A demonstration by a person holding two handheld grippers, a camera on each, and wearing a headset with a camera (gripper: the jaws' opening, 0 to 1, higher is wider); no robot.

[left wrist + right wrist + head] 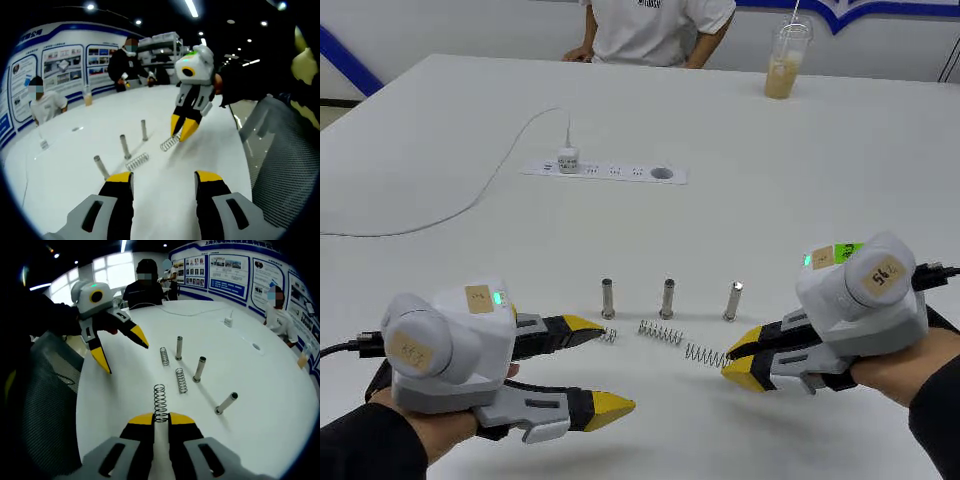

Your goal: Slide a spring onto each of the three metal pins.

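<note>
Smooth grey metal pins (668,298), three, are stood on the white table (770,180). One end of a coiled wire spring (703,352) is pinched by the closed right gripper (728,361). The left gripper (610,368) is held wide open, empty; a second spring (609,335) is partly hidden behind its jaw.

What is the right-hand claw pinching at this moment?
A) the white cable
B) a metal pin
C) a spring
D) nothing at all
C: in the right gripper view the right claw is closed on the near end of a spring, which sticks out from between its yellow tips.
</note>
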